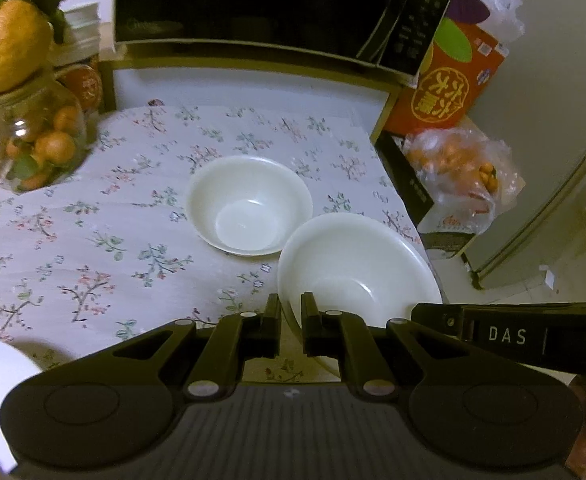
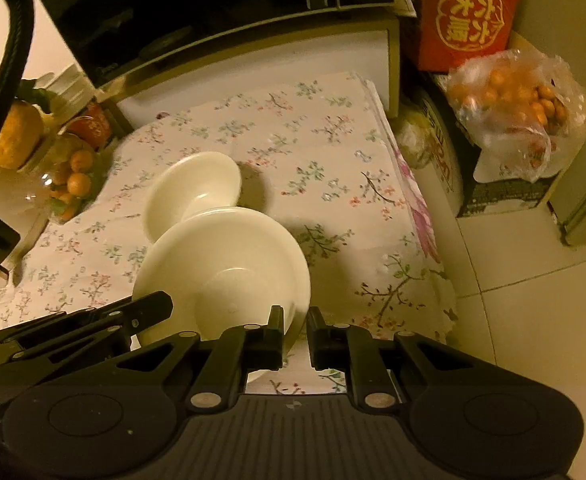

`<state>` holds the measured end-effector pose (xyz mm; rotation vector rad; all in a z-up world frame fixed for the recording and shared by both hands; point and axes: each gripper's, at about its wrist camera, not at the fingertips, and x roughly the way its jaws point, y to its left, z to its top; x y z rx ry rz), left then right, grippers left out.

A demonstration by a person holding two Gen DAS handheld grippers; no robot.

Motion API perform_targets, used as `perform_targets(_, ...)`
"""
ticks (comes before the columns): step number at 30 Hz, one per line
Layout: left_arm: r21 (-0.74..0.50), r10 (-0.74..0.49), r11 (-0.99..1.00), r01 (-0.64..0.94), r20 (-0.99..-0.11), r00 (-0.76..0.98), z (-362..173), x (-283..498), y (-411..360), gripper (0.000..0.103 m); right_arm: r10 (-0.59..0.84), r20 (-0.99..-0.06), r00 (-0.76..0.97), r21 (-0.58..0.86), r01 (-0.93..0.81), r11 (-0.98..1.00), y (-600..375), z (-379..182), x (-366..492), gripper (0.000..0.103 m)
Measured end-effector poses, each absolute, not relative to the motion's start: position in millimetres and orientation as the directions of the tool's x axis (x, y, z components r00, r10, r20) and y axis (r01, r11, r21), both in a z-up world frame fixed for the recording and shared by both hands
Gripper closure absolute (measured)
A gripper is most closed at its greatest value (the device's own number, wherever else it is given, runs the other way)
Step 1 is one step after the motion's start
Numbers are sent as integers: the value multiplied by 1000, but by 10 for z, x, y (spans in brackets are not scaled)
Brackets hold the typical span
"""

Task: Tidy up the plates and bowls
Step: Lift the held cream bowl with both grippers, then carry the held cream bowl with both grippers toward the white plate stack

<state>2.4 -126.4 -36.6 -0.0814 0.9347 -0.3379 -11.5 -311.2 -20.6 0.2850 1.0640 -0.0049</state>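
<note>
Two white bowls are over a floral tablecloth (image 1: 93,216). My left gripper (image 1: 291,314) is shut on the left rim of the nearer bowl (image 1: 357,268). My right gripper (image 2: 295,322) is shut on the right rim of that same bowl (image 2: 221,268), which hangs slightly tilted above the cloth. The left gripper's fingers (image 2: 149,306) show at its far rim in the right wrist view. The right gripper's housing (image 1: 505,336) shows at the right in the left wrist view. The second bowl (image 1: 249,204) stands upright on the cloth just behind, partly overlapped (image 2: 193,188) by the held one.
A black microwave (image 1: 253,0) stands at the back of the table. A glass jar of oranges (image 1: 45,140) is at the left, a red box (image 2: 469,12) and a bag of oranges (image 2: 521,108) at the right. The table's right edge (image 2: 425,216) drops to tiled floor (image 2: 533,320).
</note>
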Motion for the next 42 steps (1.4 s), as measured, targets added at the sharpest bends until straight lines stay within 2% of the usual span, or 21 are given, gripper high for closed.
perform_targets(12,-183,-289,955,232,-745,601,-190,-240,-1097,94,171,-833,526,256,94,962,-2905,-60,-310,92)
perform_targets(23,-167,-255,966,199,-762,596,-211,-440,-856,94,184,-850,494,220,14,975,-2551,-104,-478,89)
perform_targets(34,-182,-261,965,191,-758,597,-183,-602,-686,93,213,-828,518,230,-32,973,-2416,7,-600,89)
perform_targets(42,-151,-239,968,199,-787,568,-308,-747,-703,90,210,-836,506,208,-61,976,-2303,-27,-675,89)
